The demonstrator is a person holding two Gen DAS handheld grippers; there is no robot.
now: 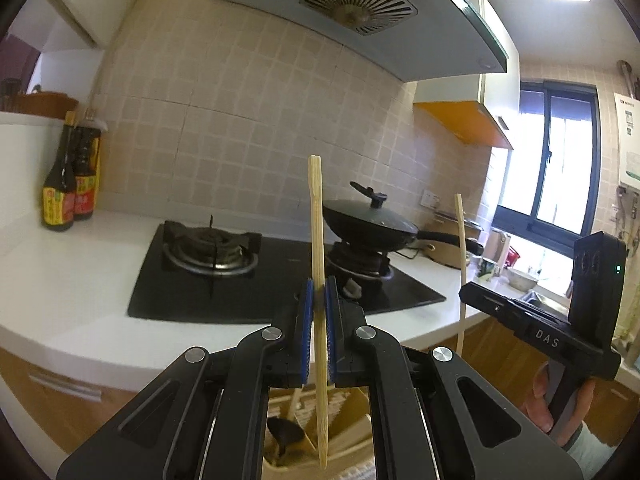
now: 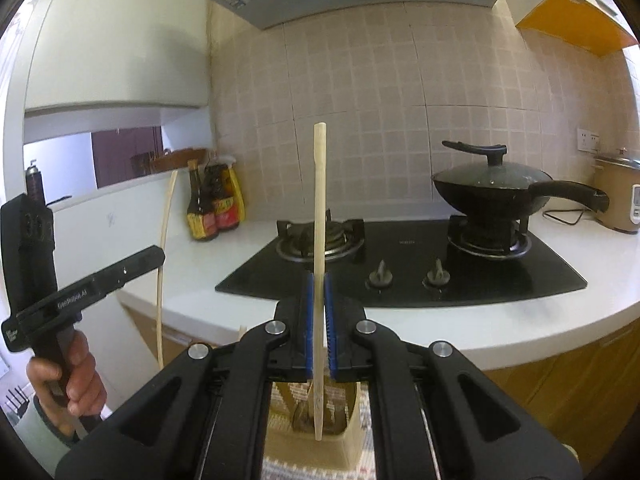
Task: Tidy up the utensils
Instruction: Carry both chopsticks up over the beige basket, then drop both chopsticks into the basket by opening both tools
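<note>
My left gripper is shut on a bamboo chopstick held upright; its lower tip hangs over a beige utensil holder that holds a dark spoon. My right gripper is shut on a second upright chopstick, its tip above the opening of a beige utensil holder. The right gripper and its chopstick show at the right of the left wrist view. The left gripper's chopstick shows at the left of the right wrist view.
A black gas hob sits in the white counter, with a lidded black wok on the right burner. Sauce bottles stand at the back left. A rice cooker is at the far right. A sink area lies by the window.
</note>
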